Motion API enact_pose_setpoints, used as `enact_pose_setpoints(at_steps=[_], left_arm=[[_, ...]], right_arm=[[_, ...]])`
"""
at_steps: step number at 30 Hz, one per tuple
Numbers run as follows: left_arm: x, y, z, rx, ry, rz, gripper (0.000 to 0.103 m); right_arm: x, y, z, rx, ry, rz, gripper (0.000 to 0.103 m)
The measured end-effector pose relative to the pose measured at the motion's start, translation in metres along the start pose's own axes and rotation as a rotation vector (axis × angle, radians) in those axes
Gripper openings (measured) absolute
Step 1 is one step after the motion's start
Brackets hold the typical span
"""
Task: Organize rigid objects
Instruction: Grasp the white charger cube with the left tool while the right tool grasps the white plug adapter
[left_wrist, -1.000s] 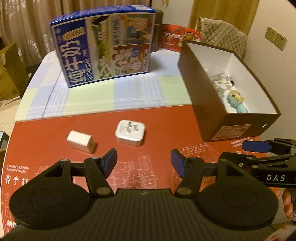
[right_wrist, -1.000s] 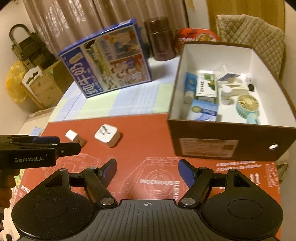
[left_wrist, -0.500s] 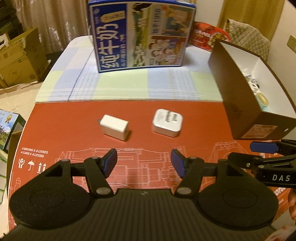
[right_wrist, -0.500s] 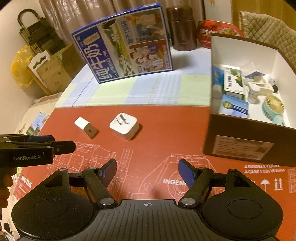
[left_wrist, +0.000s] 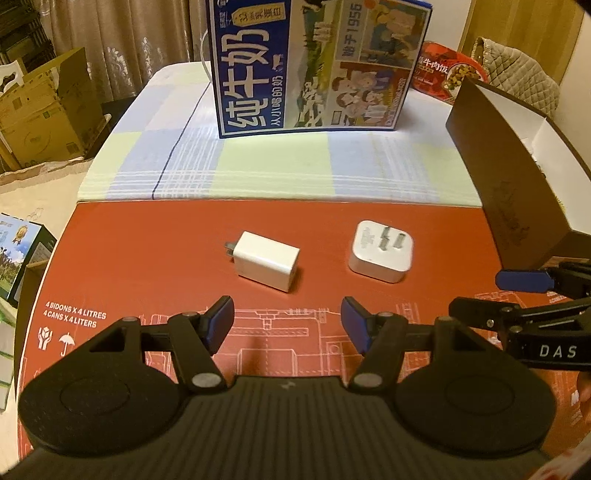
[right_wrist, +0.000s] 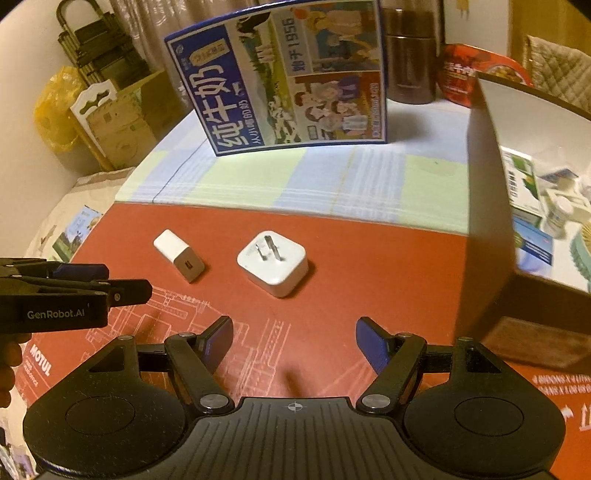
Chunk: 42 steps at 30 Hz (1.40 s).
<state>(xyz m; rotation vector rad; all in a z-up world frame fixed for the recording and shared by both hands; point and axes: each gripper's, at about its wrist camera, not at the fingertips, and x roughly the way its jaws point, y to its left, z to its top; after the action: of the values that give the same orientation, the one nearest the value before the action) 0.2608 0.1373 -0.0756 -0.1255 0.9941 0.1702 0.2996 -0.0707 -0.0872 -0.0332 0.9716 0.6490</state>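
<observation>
Moved nearer and lower over the red printed cardboard sheet (left_wrist: 147, 258) since the earlier frames, both grippers, with the 2 white plugs now larger in each view and the open brown cardboard box (left_wrist: 506, 166) slid toward the right edge. Left gripper (left_wrist: 287, 323) hovering above the sheet, blue pads apart, nothing between them. Right gripper (right_wrist: 294, 341) likewise spread wide and empty. Lying just ahead of the left gripper: small white oblong charger (left_wrist: 267, 262), on its side, prongs pointing away to the left. Beside it, near but not touching: white square flat plug adapter (left_wrist: 381, 251), 2 metal prongs facing up, closer to the brown box. Same pair seen from the right wrist, oblong charger (right_wrist: 179, 255) left of square adapter (right_wrist: 273, 263). Inside the box, small cartons, a white bottle and a teal fan, blurred. Behind, standing upright on the pale checked tablecloth (left_wrist: 277, 166): blue printed milk carton case (left_wrist: 314, 66).
</observation>
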Motion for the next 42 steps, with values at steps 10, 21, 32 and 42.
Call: enact_pose_setpoints(at_steps=[10, 21, 32, 42], left_arm=[[0.035, 0.012, 0.01, 0.033, 0.01, -0.01, 0.06], [0.061, 0.012, 0.024, -0.04, 0.032, -0.028, 0.06], [0.081, 0.016, 0.031, -0.064, 0.045, 0.002, 0.058], [0.081, 0.027, 0.03, 0.046, 0.017, 0.008, 0.052]], right_arm=[[0.041, 0.005, 0.015, -0.093, 0.0, 0.013, 0.071], [0.084, 0.007, 0.029, -0.219, 0.013, 0.026, 0.071], [0.102, 0.006, 0.034, -0.278, 0.0, 0.05, 0.052], [0.101, 0.006, 0.038, -0.204, 0.043, 0.031, 0.051]])
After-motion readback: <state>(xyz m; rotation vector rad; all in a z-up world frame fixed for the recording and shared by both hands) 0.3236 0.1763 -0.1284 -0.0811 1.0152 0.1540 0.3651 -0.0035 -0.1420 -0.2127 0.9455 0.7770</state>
